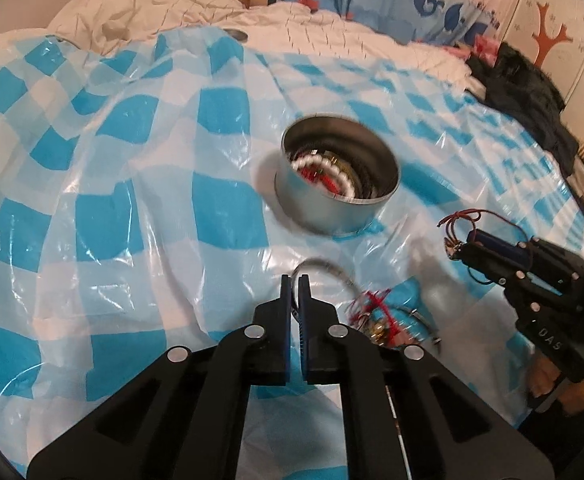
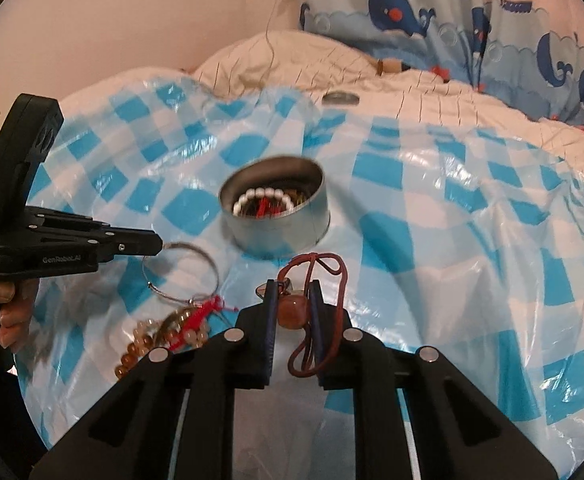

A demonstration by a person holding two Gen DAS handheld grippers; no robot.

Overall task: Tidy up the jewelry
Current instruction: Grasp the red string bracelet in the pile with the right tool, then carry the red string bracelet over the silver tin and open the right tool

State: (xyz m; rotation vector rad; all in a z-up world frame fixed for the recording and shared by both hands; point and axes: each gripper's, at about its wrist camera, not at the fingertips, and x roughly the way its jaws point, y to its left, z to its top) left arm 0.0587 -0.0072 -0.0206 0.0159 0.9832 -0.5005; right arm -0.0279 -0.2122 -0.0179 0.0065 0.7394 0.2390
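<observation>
Pressed nearly together on the left gripper (image 1: 295, 280), jaws pinching the rim of a thin silver bangle (image 1: 324, 266), seen again from the right wrist view with the left gripper (image 2: 160, 245) clamped on that bangle (image 2: 180, 272) to the left of the round metal tin (image 2: 275, 208). Looped outward from those fingertips, bangle partly resting on the blue-and-white checked plastic sheet (image 1: 132, 184), touching a small heap of jewelry: a red woven cord piece (image 2: 204, 312) and an amber bead bracelet (image 2: 148, 340), lying left of and nearer than the tin. Blurred in the left wrist view, same heap (image 1: 376, 312) just right of the left gripper. Standing upright near the middle of the sheet, open tin (image 1: 338, 186), holding a white bead bracelet (image 2: 264, 196) curled around red pieces and some darker items too blurred to name. Set a little apart on the right gripper (image 2: 292, 296), jaws pinching an orange-brown stone pendant (image 2: 292, 310) on a dark red cord (image 2: 316, 268), cord knotted in a loop above the fingertips and trailing down between them, held just in front of the tin. Visible at the right edge of the left wrist view, right gripper (image 1: 458, 248) with the red cord (image 1: 464, 216) looped at its tip, right of the tin. Behind the tin, cream quilt (image 2: 292, 64) and whale-print fabric (image 2: 404, 4).
</observation>
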